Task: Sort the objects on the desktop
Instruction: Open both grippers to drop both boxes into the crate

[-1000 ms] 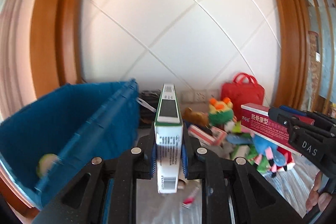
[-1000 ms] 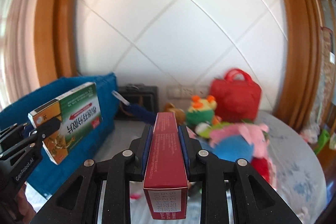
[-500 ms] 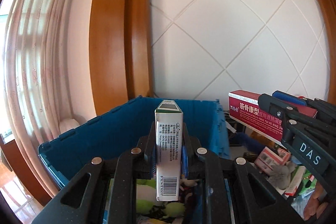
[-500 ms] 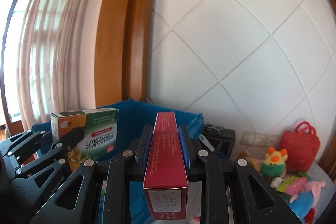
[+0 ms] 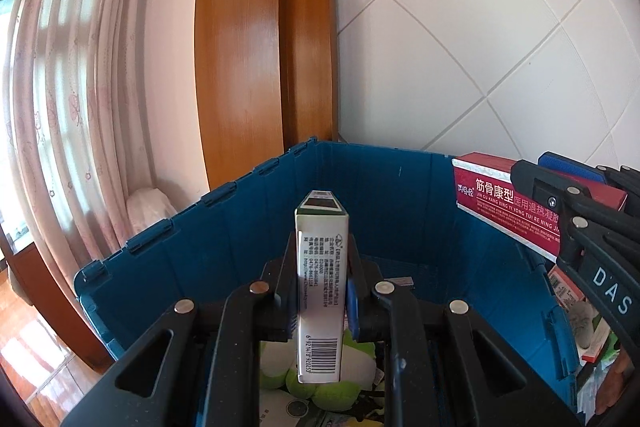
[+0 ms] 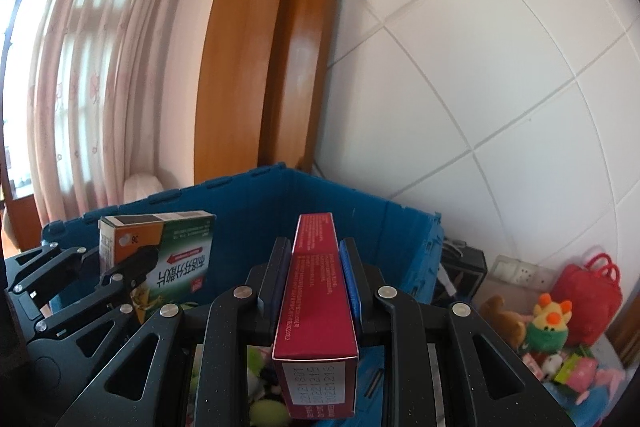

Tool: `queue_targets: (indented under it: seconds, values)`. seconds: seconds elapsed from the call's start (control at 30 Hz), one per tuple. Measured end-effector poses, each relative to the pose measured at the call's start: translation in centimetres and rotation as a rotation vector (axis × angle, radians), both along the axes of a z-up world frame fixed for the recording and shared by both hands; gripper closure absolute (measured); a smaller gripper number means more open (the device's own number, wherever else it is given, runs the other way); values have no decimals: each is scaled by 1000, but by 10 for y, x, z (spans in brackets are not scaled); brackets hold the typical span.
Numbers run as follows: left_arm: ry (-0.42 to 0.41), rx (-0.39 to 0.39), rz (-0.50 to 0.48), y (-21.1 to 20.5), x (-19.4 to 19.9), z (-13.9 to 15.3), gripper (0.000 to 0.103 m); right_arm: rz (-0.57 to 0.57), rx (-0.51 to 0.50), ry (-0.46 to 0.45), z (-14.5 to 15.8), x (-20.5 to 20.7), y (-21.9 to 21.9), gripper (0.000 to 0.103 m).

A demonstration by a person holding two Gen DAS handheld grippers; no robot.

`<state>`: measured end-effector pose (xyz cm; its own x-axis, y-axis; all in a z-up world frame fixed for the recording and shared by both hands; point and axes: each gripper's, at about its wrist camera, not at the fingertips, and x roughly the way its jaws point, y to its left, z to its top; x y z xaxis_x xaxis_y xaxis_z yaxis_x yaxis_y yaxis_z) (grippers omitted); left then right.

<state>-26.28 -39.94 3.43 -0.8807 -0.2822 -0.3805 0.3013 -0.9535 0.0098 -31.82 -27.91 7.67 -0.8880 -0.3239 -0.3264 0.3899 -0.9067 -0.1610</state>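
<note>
My left gripper is shut on a green and white medicine box, held upright over the open blue crate. The same box and gripper show at the left of the right wrist view. My right gripper is shut on a long red box, also above the blue crate. The red box appears at the right of the left wrist view. Green plush toys lie inside the crate.
A pile of plush toys and a red bag lie on the table to the right of the crate. A black device stands behind it. The tiled wall, a wooden frame and a curtain are beyond.
Both grippers have swung left with their boxes, from facing the toy pile to over the blue crate, and moved closer above its inside.
</note>
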Motion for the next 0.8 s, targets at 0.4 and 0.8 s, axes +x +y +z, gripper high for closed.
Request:
queue_targets:
  seconds: [0.4, 0.8]
  values:
    - [-110, 71, 10, -12, -12, -8, 83, -37, 51, -60, -11, -7, -3, 77]
    - [-66, 24, 52, -7, 10, 0, 33, -72, 26, 45, 3, 28, 17, 0]
